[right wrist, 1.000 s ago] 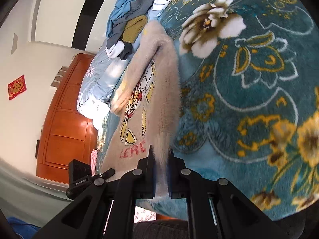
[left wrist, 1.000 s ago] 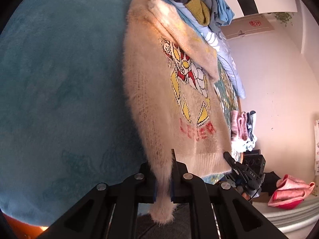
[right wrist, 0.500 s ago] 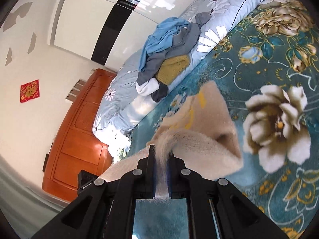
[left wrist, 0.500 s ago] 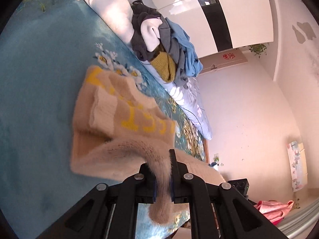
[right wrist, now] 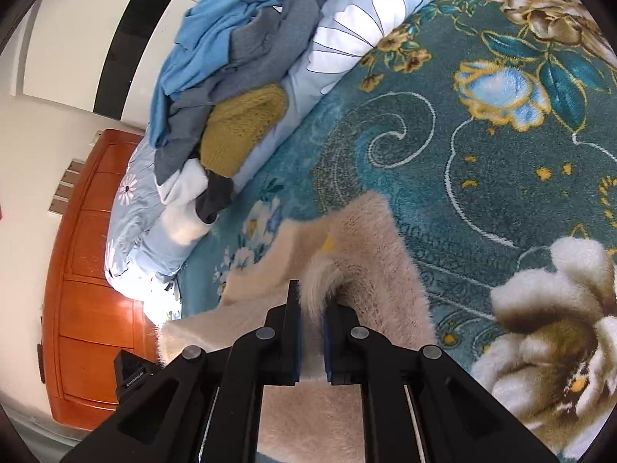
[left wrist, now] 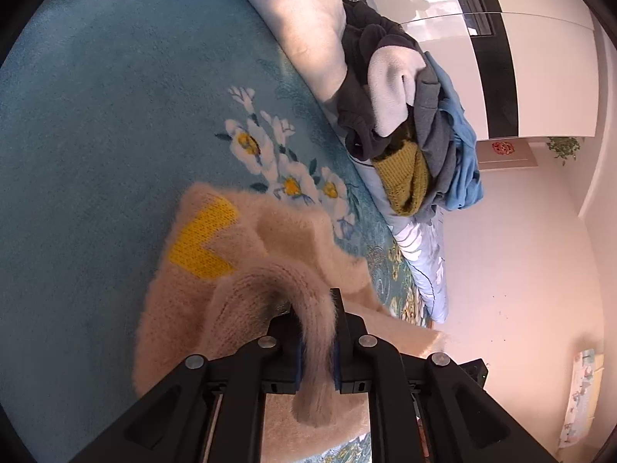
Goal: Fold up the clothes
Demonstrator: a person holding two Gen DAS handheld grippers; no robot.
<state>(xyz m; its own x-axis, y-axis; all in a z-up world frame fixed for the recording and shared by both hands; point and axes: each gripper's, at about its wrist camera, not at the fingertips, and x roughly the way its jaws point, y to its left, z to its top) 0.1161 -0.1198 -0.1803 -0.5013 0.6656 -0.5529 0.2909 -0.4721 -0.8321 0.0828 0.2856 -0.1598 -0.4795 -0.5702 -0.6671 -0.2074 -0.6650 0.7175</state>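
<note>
Carried sweater (left wrist: pixel 200 301) hem over its top, left gripper (left wrist: pixel 316 343) opening around it, right gripper (right wrist: pixel 310 332) clamped; best released squarely aligned.

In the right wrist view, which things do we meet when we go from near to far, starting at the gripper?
right gripper → beige fuzzy sweater → teal floral blanket → pile of clothes → white wardrobe

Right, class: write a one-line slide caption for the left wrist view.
Left tongs, jaws opening, with a beige fuzzy sweater hem between them over a teal floral blanket, unfolded clothes pile behind.
</note>
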